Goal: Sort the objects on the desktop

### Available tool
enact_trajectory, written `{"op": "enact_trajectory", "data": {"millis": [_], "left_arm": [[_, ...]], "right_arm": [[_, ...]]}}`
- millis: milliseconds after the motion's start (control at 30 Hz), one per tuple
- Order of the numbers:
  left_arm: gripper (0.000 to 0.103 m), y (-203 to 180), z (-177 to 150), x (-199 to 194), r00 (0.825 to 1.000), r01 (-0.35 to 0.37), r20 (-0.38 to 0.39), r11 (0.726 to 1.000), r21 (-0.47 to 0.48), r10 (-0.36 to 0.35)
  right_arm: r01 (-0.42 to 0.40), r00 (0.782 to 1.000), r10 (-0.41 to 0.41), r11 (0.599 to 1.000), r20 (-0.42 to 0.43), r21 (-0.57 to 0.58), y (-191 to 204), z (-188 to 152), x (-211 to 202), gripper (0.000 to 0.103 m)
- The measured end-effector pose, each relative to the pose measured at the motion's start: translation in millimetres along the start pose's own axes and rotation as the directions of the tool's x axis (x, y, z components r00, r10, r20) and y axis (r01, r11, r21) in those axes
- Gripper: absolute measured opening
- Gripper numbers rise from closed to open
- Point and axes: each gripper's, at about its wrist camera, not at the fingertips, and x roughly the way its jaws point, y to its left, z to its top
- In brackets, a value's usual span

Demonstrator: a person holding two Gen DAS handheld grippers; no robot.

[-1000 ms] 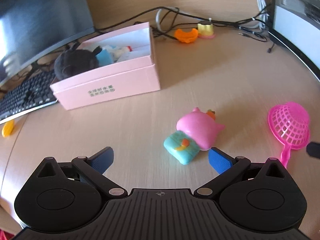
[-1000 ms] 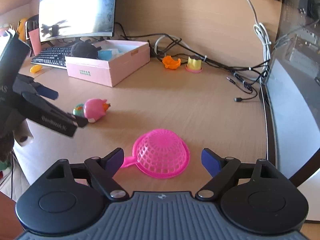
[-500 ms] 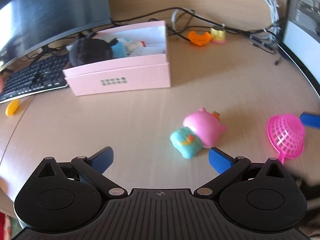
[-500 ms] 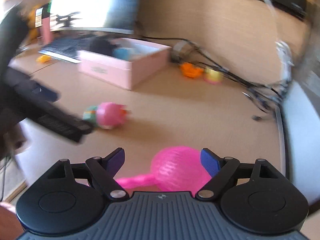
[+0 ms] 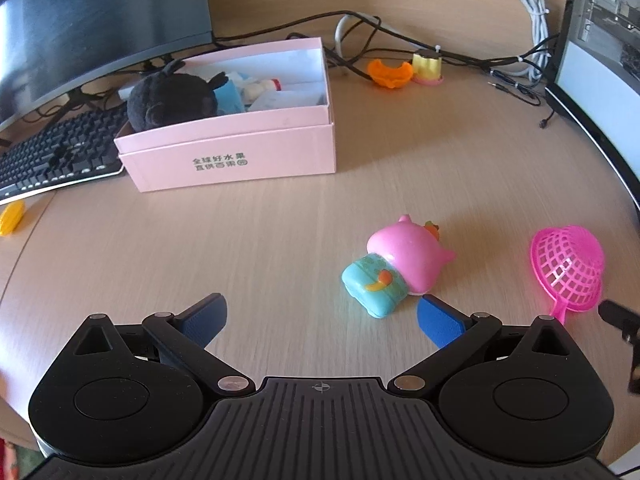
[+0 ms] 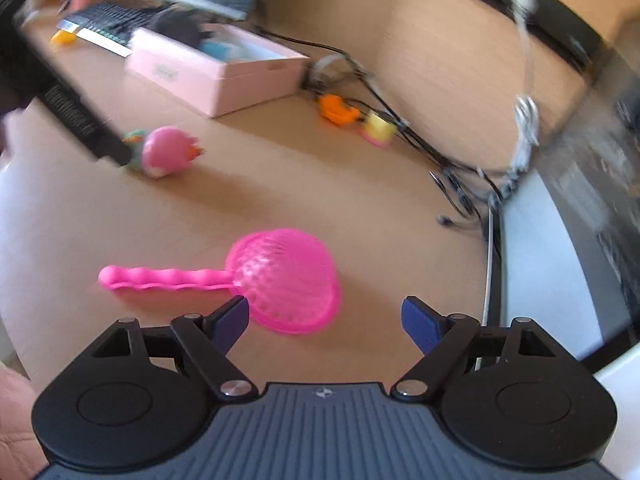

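A pink pig toy (image 5: 408,254) lies on the wooden desk against a teal toy case (image 5: 374,286); both show in the right wrist view (image 6: 166,152). My left gripper (image 5: 320,320) is open and empty, its right fingertip beside the teal case. A pink mesh strainer (image 6: 284,276) lies face down on the desk, handle to the left. My right gripper (image 6: 326,320) is open and empty, just behind the strainer's bowl. The strainer also shows in the left wrist view (image 5: 568,272). An open pink box (image 5: 232,152) holds a black plush (image 5: 168,100) and other toys.
An orange toy (image 5: 390,72) and a yellow cup (image 5: 428,66) sit among cables at the back. A keyboard (image 5: 56,156) and monitor stand at the left, a yellow piece (image 5: 12,218) near the desk edge. A computer case (image 5: 600,60) stands at the right.
My right gripper has swung right and tilted, so the strainer's handle now shows to the left. My left gripper has drawn back a little; the toys have not moved.
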Motion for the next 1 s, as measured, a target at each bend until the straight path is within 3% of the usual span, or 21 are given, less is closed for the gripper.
{"op": "enact_trajectory", "data": {"millis": [133, 233, 333, 467, 600, 700, 800, 933, 967, 1000], "left_arm": [[0.103, 1, -1, -2, 1.000, 0.000, -0.009, 1.000, 0.009, 0.000], [0.103, 1, -3, -4, 1.000, 0.003, -0.021, 1.000, 0.015, -0.003], [0.103, 1, -5, -7, 1.000, 0.009, -0.022, 1.000, 0.025, -0.009], [0.103, 7, -9, -8, 1.000, 0.016, -0.024, 1.000, 0.027, -0.015], [0.103, 15, -12, -9, 0.999, 0.026, -0.026, 1.000, 0.017, -0.025], [0.103, 19, -14, -9, 0.999, 0.027, -0.028, 1.000, 0.005, -0.027], [0.103, 21, -14, -9, 0.999, 0.017, -0.030, 1.000, -0.004, -0.017], [0.103, 21, -13, -9, 1.000, 0.006, -0.028, 1.000, -0.009, -0.006], [0.103, 21, -12, -9, 1.000, 0.004, -0.027, 1.000, -0.009, -0.004], [0.103, 21, -11, -9, 1.000, 0.003, -0.027, 1.000, -0.009, -0.004]], "right_arm": [[-0.090, 0.991, 0.115, 0.954, -0.072, 0.286, -15, 8, 13, 0.088], [-0.096, 0.980, 0.156, 0.915, -0.123, 0.391, -8, 10, 28, 0.088], [-0.079, 0.980, 0.142, 0.922, -0.139, 0.380, 5, 14, 36, 0.088], [-0.079, 0.989, 0.113, 0.951, -0.096, 0.298, 17, 20, 44, 0.089], [-0.170, 0.985, 0.172, 0.981, -0.005, 0.088, 26, 20, 38, 0.089], [-0.184, 0.983, 0.184, 0.983, 0.010, -0.030, 27, 20, 34, 0.089], [-0.185, 0.981, 0.192, 0.973, -0.037, 0.136, 8, 26, 46, 0.089], [-0.180, 0.976, 0.211, 0.916, -0.049, 0.359, -10, 27, 59, 0.089], [-0.187, 0.976, 0.216, 0.913, -0.041, 0.362, -10, 28, 59, 0.085], [-0.193, 0.975, 0.220, 0.915, -0.038, 0.354, -8, 28, 59, 0.075]]}}
